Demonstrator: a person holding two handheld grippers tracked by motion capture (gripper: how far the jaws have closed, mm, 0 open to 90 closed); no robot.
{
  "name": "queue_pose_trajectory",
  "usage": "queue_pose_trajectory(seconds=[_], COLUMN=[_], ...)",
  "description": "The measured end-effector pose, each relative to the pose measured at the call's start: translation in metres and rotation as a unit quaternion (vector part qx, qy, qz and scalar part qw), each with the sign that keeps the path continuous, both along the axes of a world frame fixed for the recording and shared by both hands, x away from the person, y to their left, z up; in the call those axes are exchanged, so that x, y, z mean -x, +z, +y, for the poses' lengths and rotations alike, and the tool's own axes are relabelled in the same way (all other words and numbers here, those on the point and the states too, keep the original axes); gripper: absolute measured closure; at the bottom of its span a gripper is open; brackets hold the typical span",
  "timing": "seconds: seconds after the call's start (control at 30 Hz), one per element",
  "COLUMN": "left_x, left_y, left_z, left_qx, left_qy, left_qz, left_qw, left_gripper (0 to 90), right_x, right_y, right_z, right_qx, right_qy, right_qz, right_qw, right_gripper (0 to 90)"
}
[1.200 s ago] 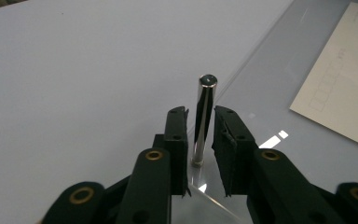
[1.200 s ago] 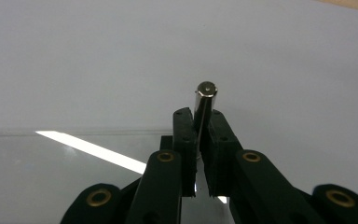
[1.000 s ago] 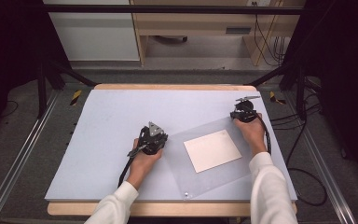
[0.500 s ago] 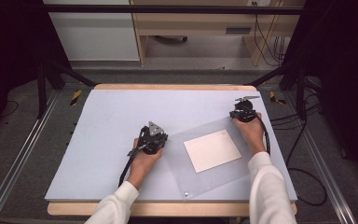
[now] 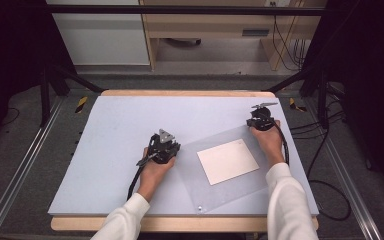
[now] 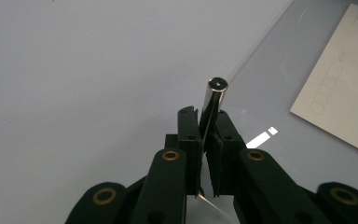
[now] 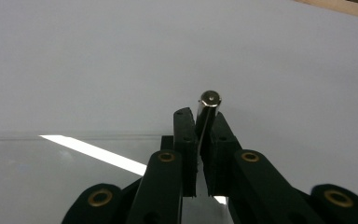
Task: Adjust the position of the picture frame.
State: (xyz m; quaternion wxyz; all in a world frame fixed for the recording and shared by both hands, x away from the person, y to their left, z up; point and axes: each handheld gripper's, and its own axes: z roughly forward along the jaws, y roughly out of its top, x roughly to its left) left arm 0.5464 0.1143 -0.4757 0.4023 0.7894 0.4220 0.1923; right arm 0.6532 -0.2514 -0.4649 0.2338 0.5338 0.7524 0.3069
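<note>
- Presently, left gripper [image 5: 166, 144] clamps a metal pin [image 6: 213, 100] at the left edge of the transparent sheet [image 5: 220, 185].
- Right gripper [image 5: 260, 121] clamps a second pin [image 7: 208, 106] at the sheet's far corner.
- White paper [image 5: 227, 160] lies under the sheet on the table [image 5: 115, 130].

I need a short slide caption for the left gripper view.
Left gripper shut on a metal cylinder, beside a clear sleeve holding paper.
</note>
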Motion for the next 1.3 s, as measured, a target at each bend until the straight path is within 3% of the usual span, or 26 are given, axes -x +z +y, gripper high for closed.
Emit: queue_pose_trajectory(seconds=[0.1,0.13,0.27,0.53,0.8,0.93,1.07,1.3], left_x=[-0.003,-0.004,-0.005,-0.002,0.004,0.003,0.004,0.000], left_y=[0.001,0.002,0.006,0.025,0.048,0.060,0.069,0.078], left_z=[0.003,0.004,0.005,0.014,0.039,0.057,0.074,0.093], left_qx=[0.013,0.028,0.025,0.017,0.009,0.009,-0.007,-0.003], left_qy=[-0.009,-0.008,-0.016,-0.021,-0.022,-0.037,-0.051,-0.053], left_qz=[0.013,0.023,0.025,0.018,0.014,0.016,0.012,0.014], left_qw=[0.9998,0.9993,0.9993,0.9995,0.9996,0.9992,0.9986,0.9985], left_gripper=[83.2,82.7,82.4,81.6,81.3,80.9,81.0,80.6], right_x=[0.001,0.001,0.003,0.007,0.016,0.028,0.037,0.049], right_y=[0.003,0.004,0.008,0.034,0.060,0.074,0.080,0.086], right_z=[0.000,0.000,-0.001,0.005,0.028,0.045,0.056,0.071], right_qx=[0.005,0.006,0.008,0.023,0.034,0.038,0.042,0.039], right_qy=[0.001,0.003,0.003,0.017,0.032,0.034,0.039,0.044], right_qz=[0.003,0.009,0.013,0.012,0.016,0.012,0.008,0.002], right_qw=[1.0000,0.9999,0.9999,0.9995,0.9988,0.9986,0.9983,0.9982], right_gripper=[85.3,85.3,85.4,85.4,85.4,85.4,85.4,85.4])
